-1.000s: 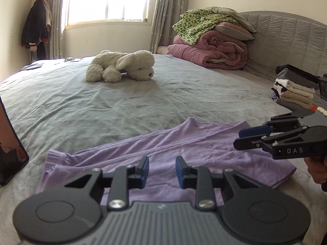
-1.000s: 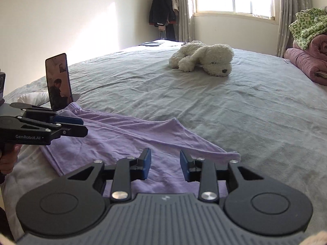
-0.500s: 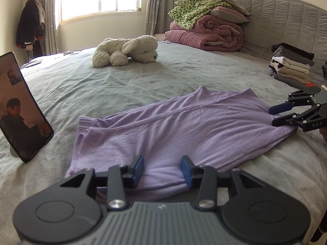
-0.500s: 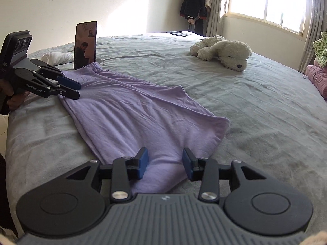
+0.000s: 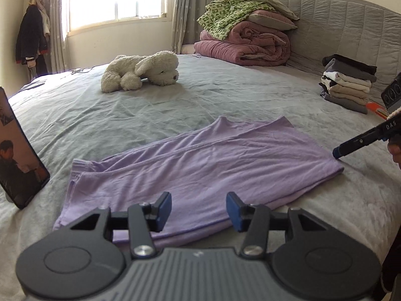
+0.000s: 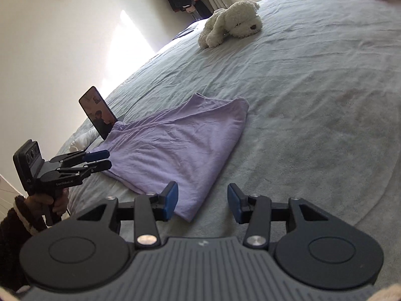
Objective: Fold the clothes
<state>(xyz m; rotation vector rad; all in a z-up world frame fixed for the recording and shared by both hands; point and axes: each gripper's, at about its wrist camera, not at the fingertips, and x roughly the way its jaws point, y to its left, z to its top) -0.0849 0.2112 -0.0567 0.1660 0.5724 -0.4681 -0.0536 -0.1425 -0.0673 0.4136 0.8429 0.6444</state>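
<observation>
A purple garment lies flat and folded lengthwise on the grey bed. It also shows in the right wrist view. My left gripper is open and empty, just above the garment's near long edge. It shows from the side in the right wrist view, at the garment's waistband end. My right gripper is open and empty, hovering over the garment's near corner. Its fingertip shows in the left wrist view beside the garment's right corner.
A phone stands propped at the garment's left end, also in the right wrist view. A white plush dog lies farther back. A stack of folded clothes sits at the right by the headboard. Rolled quilts lie behind.
Both grippers have pulled back off the garment, from over its middle to its near edge and corner. The garment now lies spread flat and fully in view. Both jaws have opened wider.
</observation>
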